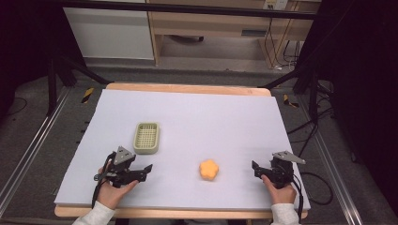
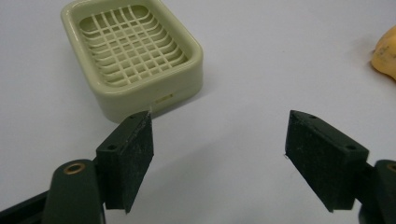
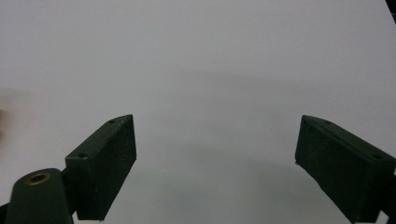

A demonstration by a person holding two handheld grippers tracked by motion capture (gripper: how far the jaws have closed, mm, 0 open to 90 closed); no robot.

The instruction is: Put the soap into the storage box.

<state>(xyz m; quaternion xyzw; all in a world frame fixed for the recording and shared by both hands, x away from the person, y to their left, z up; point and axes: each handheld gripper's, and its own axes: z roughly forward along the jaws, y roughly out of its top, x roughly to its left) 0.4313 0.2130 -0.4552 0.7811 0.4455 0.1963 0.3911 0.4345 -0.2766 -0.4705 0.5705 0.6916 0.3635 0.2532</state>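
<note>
2 grippers [image 1: 148, 168] [image 1: 254, 165] gape; left gripper view shows dish [image 2: 132, 56].

A pale counter [image 1: 197, 112] with wide bare surface. Two things break it up: a green slotted soap dish [image 1: 146, 138] at about 10 o'clock from the centre, and an orange flower-shaped sponge [image 1: 209, 169] near 6 o'clock. Between them lies an open lane. The left gripper [image 1: 149, 167], jaws apart, sits just below the dish, with bare surface ahead toward the sponge. The right gripper [image 1: 254, 165], jaws apart, faces bare counter toward 9 o'clock. The far half, toward 12 o'clock, lies unobstructed.
</note>
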